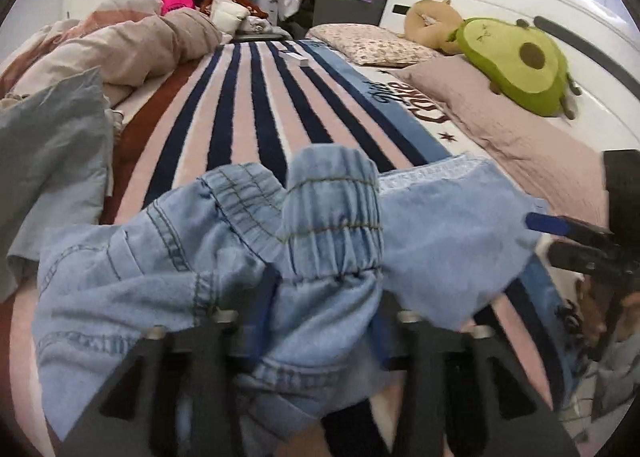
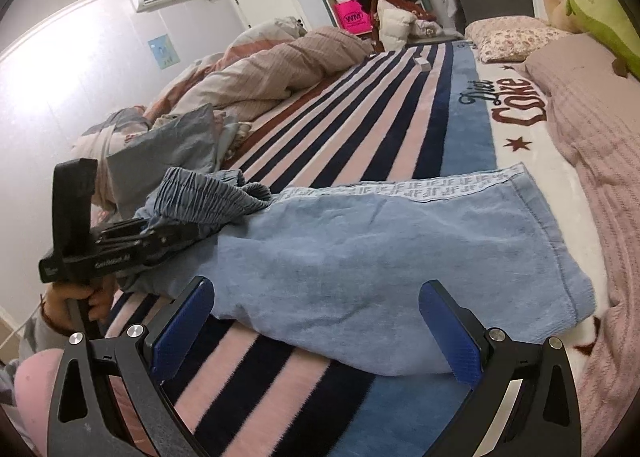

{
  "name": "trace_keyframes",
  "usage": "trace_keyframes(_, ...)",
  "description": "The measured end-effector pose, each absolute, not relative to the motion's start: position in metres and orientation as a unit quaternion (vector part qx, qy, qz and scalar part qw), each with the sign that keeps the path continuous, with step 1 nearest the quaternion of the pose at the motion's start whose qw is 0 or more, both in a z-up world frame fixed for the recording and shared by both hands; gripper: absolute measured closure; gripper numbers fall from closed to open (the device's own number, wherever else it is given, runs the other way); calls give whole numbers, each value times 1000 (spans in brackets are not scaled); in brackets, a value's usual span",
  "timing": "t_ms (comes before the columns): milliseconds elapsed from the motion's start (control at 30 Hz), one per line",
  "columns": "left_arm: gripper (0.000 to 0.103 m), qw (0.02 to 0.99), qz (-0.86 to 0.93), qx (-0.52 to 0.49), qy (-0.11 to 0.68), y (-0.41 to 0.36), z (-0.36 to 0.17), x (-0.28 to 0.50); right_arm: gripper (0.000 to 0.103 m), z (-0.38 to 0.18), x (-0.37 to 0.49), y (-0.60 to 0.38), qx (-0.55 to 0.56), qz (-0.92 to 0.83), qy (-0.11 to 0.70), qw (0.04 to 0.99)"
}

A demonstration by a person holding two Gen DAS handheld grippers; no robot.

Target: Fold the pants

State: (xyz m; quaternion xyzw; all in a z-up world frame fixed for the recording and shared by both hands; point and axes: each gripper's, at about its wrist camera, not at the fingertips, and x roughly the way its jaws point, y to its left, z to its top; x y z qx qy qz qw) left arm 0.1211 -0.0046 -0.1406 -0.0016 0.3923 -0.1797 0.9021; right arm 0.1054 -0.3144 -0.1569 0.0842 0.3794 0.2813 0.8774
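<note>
Denim, pale blue and soft: the light-blue elastic-waist pants (image 2: 384, 257) lie on the striped pink-and-navy blanket (image 2: 352, 129) of the bed, legs stretched flat toward the mauve ribbed pillow (image 2: 592, 129), waistband (image 1: 332, 217) bunched up at the near end. The left gripper (image 1: 320, 321) sits at that bunched waist, its blue-padded fingers (image 1: 260, 309) parted to a middling width with folds of cloth heaped between them (whether the pads press the fabric I cannot tell; it looks more like a release than a grip). The right gripper (image 2: 316, 329) hovers just short of the leg's near edge, fingers wide and empty.

By my reading, a fold is in hand: the waist end has been brought over and is being let go. The next move calls for smoothing or re-gripping the crumpled waistband so it lies flat, while the right side takes the hem end for the following fold.
</note>
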Motion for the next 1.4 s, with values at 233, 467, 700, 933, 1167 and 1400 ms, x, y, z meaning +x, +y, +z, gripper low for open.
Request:
trace_keyframes(233, 33, 920, -177, -45, 347, 33, -106, 82, 1, -158, 116, -282, 111, 325, 401, 850)
trace_keyframes(467, 32, 938, -103, -82, 321, 101, -99, 54, 1, -157, 132, -227, 127, 372, 417, 820)
trace_keyframes(700, 32, 936, -65, -124, 323, 152, -121, 34, 1, -176, 163, -174, 154, 391, 457, 784)
trace_keyframes(933, 32, 928, -60, -157, 332, 174, -143, 31, 66, -189, 183, -155, 179, 337, 478, 791)
trace_keyframes(1167, 32, 928, -78, -149, 334, 163, -141, 36, 79, -162, 145, -177, 159, 320, 409, 839)
trace_keyframes(1400, 32, 919, -76, -138, 362, 143, -155, 59, 69, -197, 144, -188, 146, 312, 462, 817)
